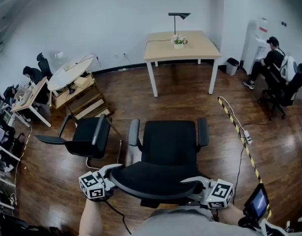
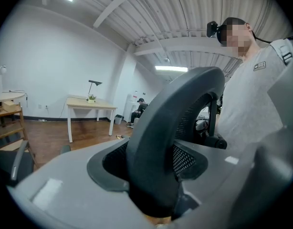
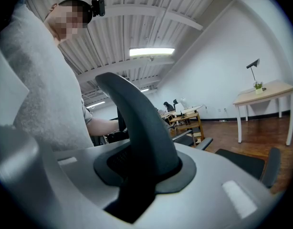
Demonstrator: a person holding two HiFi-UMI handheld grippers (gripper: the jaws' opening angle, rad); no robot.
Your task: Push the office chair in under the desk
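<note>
A second chair [image 1: 87, 136] is seen just left of the office chair [image 1: 168, 141]. The left rim of the office chair's backrest is pinched by the left gripper [image 1: 110, 173], with the jaws pressed against it on both sides. The right rim is clamped likewise by the right gripper [image 1: 195, 185]. The office chair is placed well short of the desk [image 1: 161, 48], with bare floor between. Beyond the office chair, a small pot [image 1: 179, 44] holding a flowering plant is set on the desk beside a lamp [image 1: 179, 16]. Beyond and right of the office chair a bin [image 1: 232, 66] is seen; its contents cannot be made out.
</note>
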